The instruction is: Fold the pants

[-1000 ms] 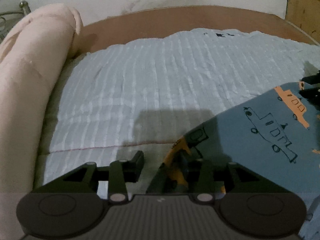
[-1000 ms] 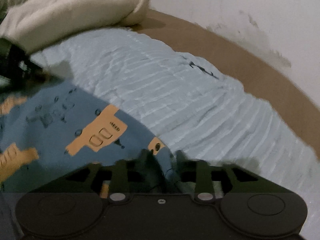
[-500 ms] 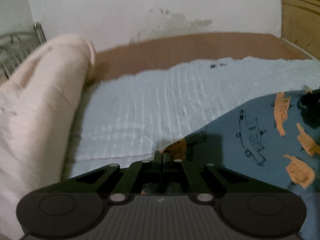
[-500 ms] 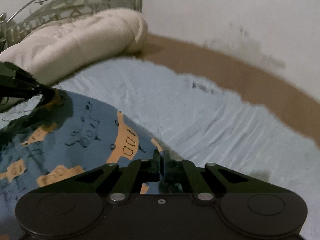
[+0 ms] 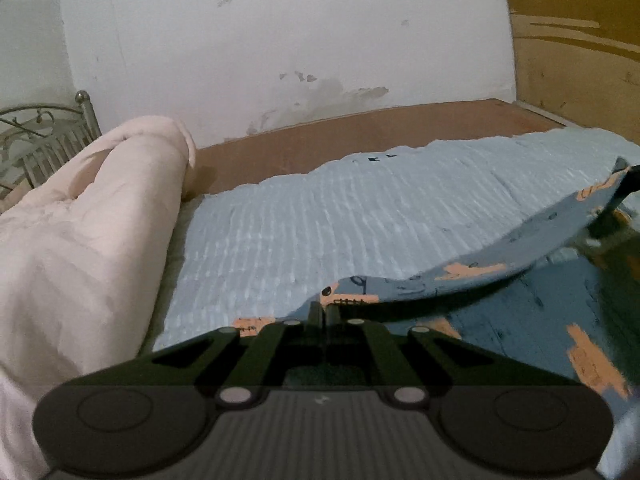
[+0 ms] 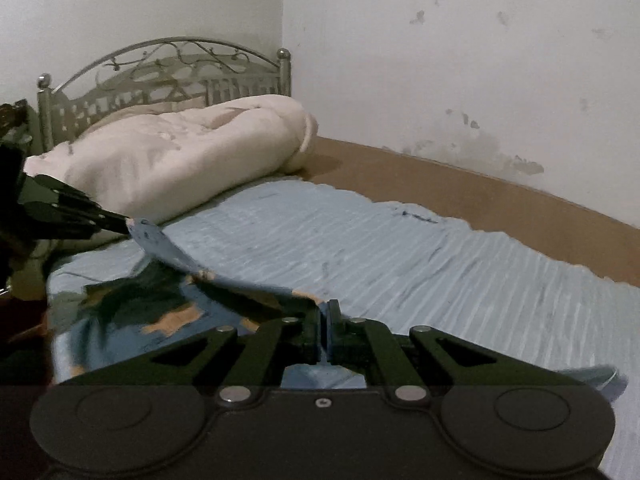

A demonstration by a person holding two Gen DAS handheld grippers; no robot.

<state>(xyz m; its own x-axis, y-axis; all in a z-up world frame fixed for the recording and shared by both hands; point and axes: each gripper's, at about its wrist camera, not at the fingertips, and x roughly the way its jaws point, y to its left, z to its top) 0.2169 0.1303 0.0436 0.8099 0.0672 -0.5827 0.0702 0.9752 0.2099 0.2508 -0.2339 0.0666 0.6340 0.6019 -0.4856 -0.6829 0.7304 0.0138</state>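
The blue pants (image 5: 472, 276) with orange vehicle prints hang lifted above the light blue bed cover (image 5: 360, 216). My left gripper (image 5: 323, 312) is shut on one corner of the pants' edge. My right gripper (image 6: 324, 320) is shut on the other corner of the pants (image 6: 176, 320). The edge stretches taut between them, and the rest sags down to the bed. In the right wrist view the left gripper (image 6: 120, 222) shows at the far left, pinching the cloth. In the left wrist view the right gripper (image 5: 624, 188) is a dark blurred shape at the right edge.
A rolled cream duvet (image 6: 172, 156) lies at the bed's head, before a metal headboard (image 6: 168, 68). Bare brown mattress (image 5: 360, 132) runs along the stained white wall (image 5: 280, 40). A wooden panel (image 5: 576, 40) stands at the right.
Both grippers went from open to shut on the pants' edge, then rose and drew back, lifting the cloth off the bed cover. More wall and headboard now show.
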